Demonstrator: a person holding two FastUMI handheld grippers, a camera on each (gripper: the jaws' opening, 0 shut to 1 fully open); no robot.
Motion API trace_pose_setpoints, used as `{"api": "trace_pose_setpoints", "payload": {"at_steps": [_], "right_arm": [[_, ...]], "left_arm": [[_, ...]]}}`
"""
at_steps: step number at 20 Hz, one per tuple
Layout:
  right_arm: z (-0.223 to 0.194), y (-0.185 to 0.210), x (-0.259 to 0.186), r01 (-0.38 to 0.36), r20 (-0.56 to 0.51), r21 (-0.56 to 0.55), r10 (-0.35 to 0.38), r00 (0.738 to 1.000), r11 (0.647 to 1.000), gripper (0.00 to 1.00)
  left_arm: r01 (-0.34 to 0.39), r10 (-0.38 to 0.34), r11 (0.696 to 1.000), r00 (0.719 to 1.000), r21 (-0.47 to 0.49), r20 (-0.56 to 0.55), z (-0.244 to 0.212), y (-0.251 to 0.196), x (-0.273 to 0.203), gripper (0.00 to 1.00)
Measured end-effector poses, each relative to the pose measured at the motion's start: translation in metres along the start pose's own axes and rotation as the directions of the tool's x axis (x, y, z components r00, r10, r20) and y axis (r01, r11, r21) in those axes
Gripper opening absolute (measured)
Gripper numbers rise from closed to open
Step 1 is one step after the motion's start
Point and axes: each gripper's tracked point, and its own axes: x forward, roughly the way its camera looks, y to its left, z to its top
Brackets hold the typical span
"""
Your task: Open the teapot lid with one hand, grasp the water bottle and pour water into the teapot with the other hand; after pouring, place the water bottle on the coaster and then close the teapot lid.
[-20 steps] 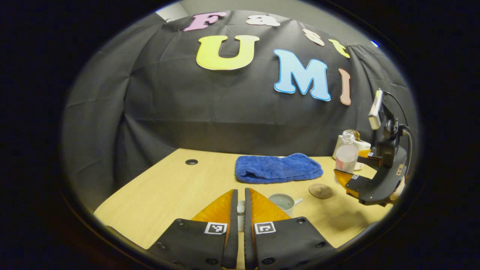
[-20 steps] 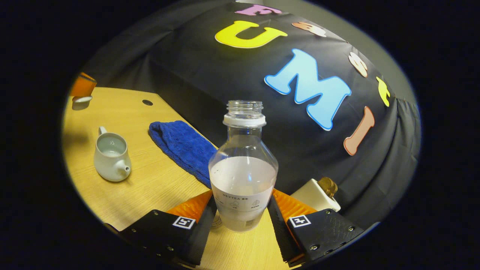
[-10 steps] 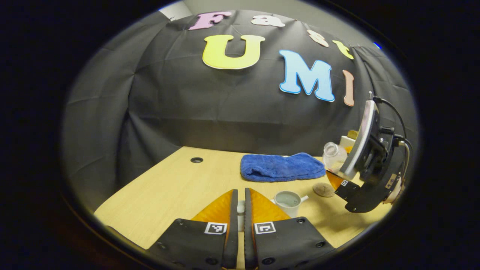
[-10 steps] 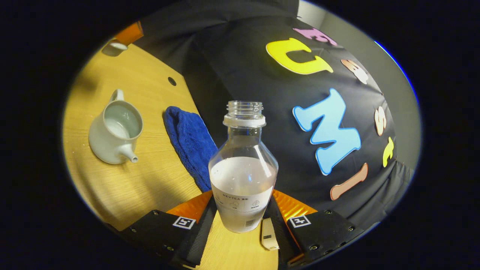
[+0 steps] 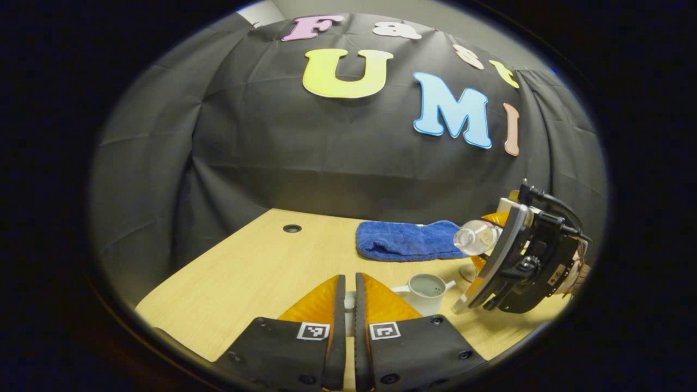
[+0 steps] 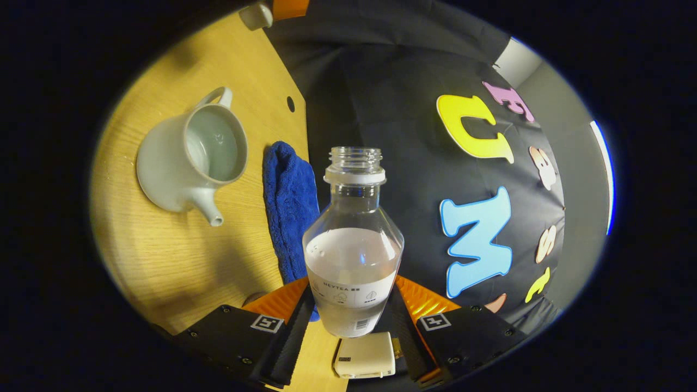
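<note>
In the right gripper view, the right tool (image 6: 348, 313) clamps the lower body of the clear water bottle (image 6: 353, 245), uncapped and roughly half full, both fingers pressed to its sides. The white teapot (image 6: 188, 155) sits open on the wooden tabletop (image 6: 163, 261), spout toward the bottle, with a blue towel (image 6: 288, 207) just beside it and a small white box (image 6: 365, 355) showing below the bottle.

The left gripper view shows the bottle tipped nearly sideways, mouth toward the teapot and above it. A round coaster (image 5: 467, 271) lies partly hidden behind the right tool. The left tool (image 5: 349, 305) is nearly closed on the small white teapot lid (image 5: 349, 305), pinched between its fingers.
</note>
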Motion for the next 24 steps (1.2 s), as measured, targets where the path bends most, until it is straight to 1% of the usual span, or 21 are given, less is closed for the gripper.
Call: {"api": "trace_pose_setpoints", "payload": {"at_steps": [6, 12, 16, 18, 21, 24], "right_arm": [[-0.001, -0.001, -0.004, 0.025, 0.035, -0.129, -0.021, 0.999, 0.991, 0.76], [-0.003, -0.004, -0.004, 0.053, 0.057, -0.237, -0.040, 0.998, 0.970, 0.76], [-0.002, -0.003, -0.005, 0.087, 0.083, -0.308, -0.064, 0.994, 0.947, 0.76], [-0.004, -0.002, -0.003, 0.087, 0.093, -0.325, -0.060, 0.994, 0.942, 0.75], [0.001, -0.004, -0.002, 0.123, 0.119, -0.367, -0.084, 0.989, 0.922, 0.76], [0.000, 0.000, -0.003, 0.128, 0.137, -0.394, -0.079, 0.987, 0.910, 0.75]], "left_arm": [[-0.002, 0.002, 1.000, 1.000, -0.001, -0.006, -0.003, 0.002, 0.000, 0.14], [-0.001, 0.000, 1.000, 1.000, -0.008, -0.012, -0.007, 0.002, 0.003, 0.12], [0.000, 0.000, 1.000, 1.000, -0.010, -0.018, -0.010, 0.003, 0.004, 0.13], [-0.001, 0.001, 1.000, 1.000, -0.009, -0.021, -0.011, 0.002, 0.005, 0.13], [0.002, -0.003, 1.000, 1.000, -0.009, -0.025, -0.013, 0.001, 0.005, 0.13], [0.006, -0.006, 1.000, 1.000, -0.006, -0.030, -0.013, -0.001, 0.005, 0.13]]}}
